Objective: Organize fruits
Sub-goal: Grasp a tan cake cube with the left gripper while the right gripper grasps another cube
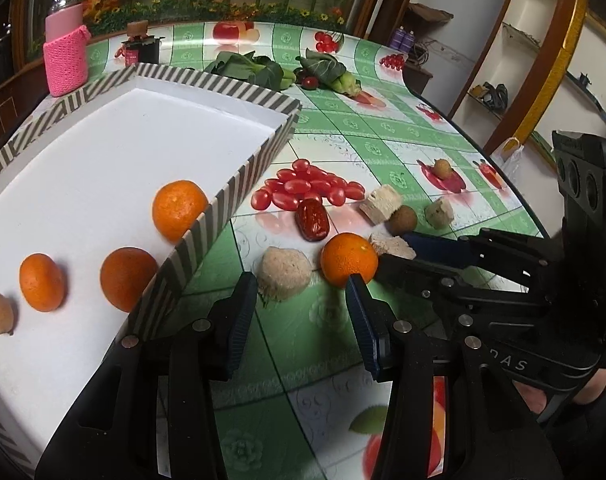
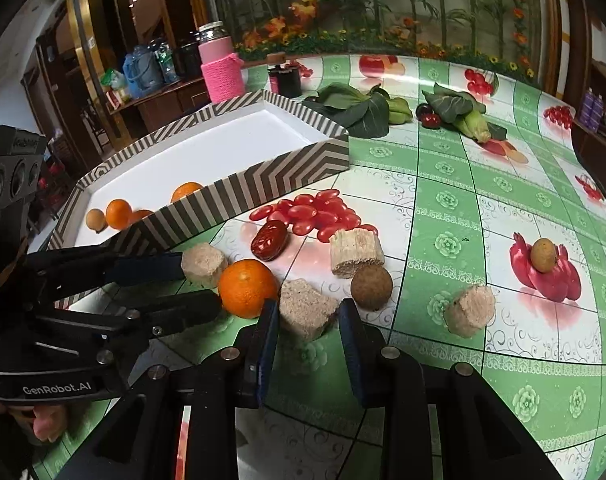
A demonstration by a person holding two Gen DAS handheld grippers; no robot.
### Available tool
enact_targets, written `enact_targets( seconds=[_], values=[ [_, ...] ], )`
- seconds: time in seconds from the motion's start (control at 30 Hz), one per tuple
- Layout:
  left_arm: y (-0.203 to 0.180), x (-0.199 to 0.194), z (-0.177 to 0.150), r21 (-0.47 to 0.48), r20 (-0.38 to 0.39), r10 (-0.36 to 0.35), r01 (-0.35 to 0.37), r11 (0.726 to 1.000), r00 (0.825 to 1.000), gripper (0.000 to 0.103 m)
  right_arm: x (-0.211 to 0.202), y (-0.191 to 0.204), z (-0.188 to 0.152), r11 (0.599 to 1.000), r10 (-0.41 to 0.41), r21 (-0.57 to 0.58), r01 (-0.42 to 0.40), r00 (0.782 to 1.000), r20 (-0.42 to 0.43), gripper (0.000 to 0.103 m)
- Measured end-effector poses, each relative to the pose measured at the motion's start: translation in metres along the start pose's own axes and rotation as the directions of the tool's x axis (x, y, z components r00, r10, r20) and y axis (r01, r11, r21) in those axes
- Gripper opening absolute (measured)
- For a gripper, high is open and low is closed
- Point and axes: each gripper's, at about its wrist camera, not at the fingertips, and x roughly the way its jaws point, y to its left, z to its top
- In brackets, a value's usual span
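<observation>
The left gripper (image 2: 201,282) stands released, jaws apart, its tips beside the loose orange (image 2: 247,288) on the green tablecloth (image 2: 443,208), and the right gripper (image 2: 308,320), also unclenched, flanks a beige chunk (image 2: 307,312) without pressing, while 3 oranges (image 1: 179,210) lie in the striped tray (image 1: 239,184) at left.
</observation>
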Motion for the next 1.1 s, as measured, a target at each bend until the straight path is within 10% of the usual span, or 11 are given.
enact_targets(
  seconds=[0.57, 1.1],
  values=[
    [0.007, 0.002, 0.006, -0.050, 0.010, 0.021, -0.021, 0.999, 1.000, 0.028, -0.013, -0.009, 0.000, 0.998, 0.005, 0.058, -0.009, 0.998, 0.069, 0.028],
    [-0.002, -0.043, -0.001, -0.012, 0.202, 0.003, 0.000, 1.000, 0.979, 0.028, -0.030, 0.004, -0.002, 0.998, -0.055, -0.007, 0.057, 0.985, 0.163, 0.028]
  ],
)
